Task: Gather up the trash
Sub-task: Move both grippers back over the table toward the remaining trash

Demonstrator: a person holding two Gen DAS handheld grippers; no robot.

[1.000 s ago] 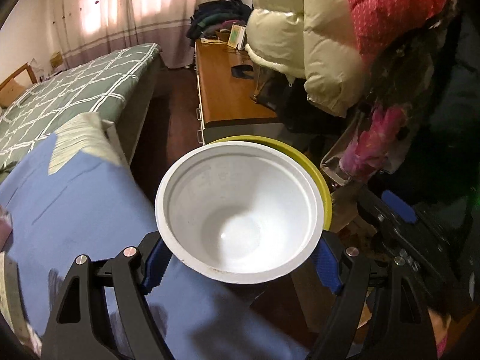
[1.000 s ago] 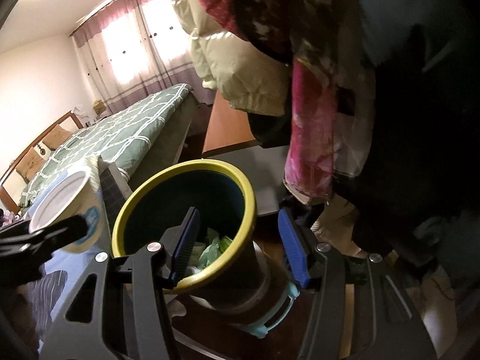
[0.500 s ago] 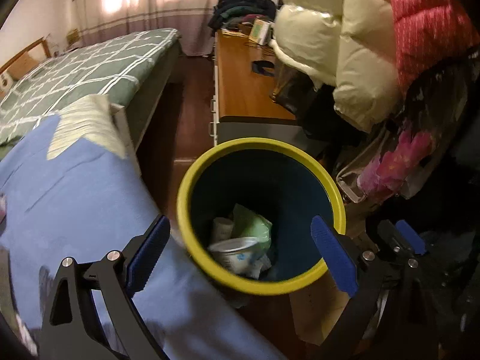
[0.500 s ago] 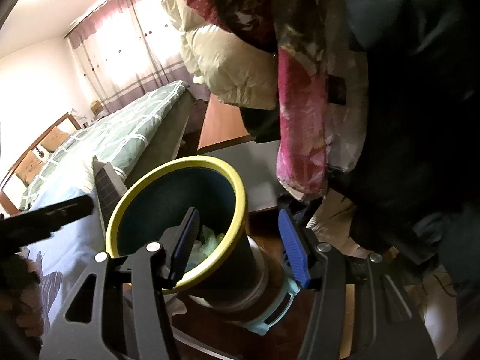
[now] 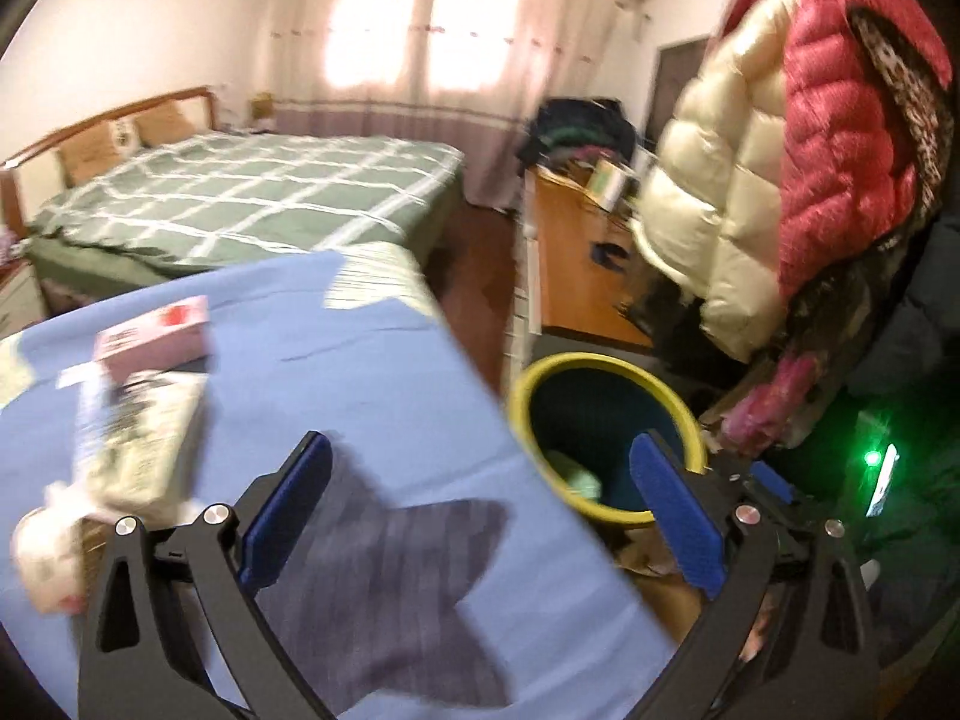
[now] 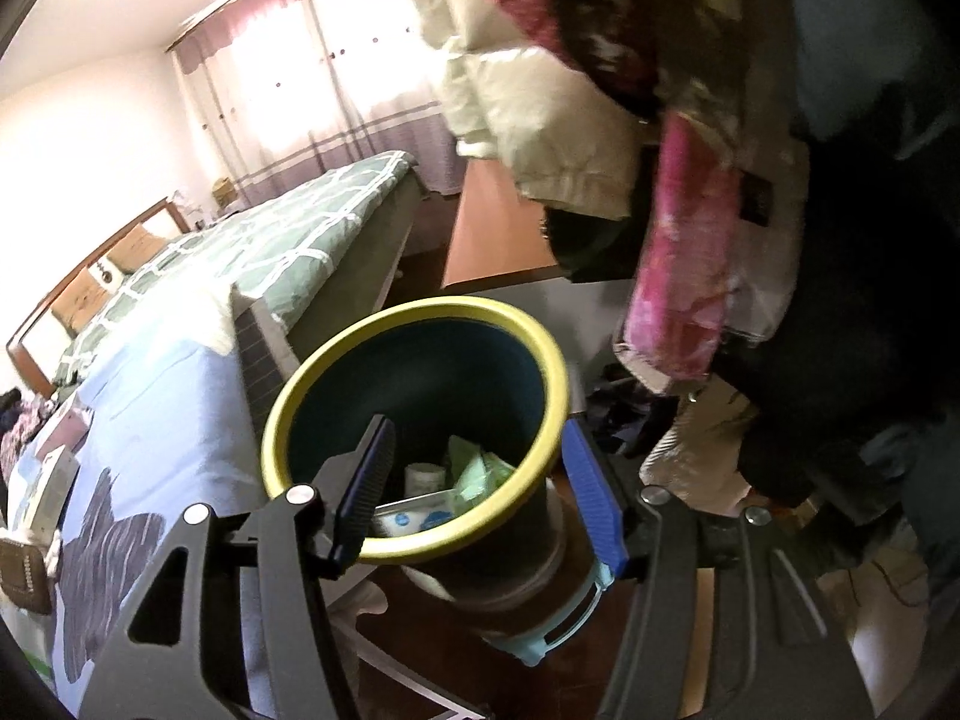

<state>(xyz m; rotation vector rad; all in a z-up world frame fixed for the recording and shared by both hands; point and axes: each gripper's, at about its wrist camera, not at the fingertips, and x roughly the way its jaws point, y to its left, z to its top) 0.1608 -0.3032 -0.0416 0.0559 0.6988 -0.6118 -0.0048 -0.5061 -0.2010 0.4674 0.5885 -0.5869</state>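
A dark trash bin with a yellow rim point(image 6: 414, 324) is held tilted in my right gripper point(image 6: 477, 486), whose jaws are shut on its rim and wall. Inside lie a white cup point(image 6: 414, 516) and green wrappers point(image 6: 480, 468). In the left wrist view the bin point(image 5: 606, 372) stands just right of the blue-covered table point(image 5: 372, 372). My left gripper point(image 5: 480, 516) is open and empty over the table's right part. A pink box point(image 5: 156, 336), a printed carton point(image 5: 144, 450) and crumpled white paper point(image 5: 48, 546) lie at the table's left.
Puffy cream and red jackets point(image 5: 780, 168) hang at the right, close above the bin. A wooden desk point(image 5: 576, 264) runs behind it. A green checked bed point(image 5: 240, 204) lies beyond the table. A dark star shape point(image 5: 390, 576) marks the blue cloth.
The white cup left my left gripper and fell into the bin. My left gripper then swung left and up, over the blue table. The right gripper kept holding the bin.
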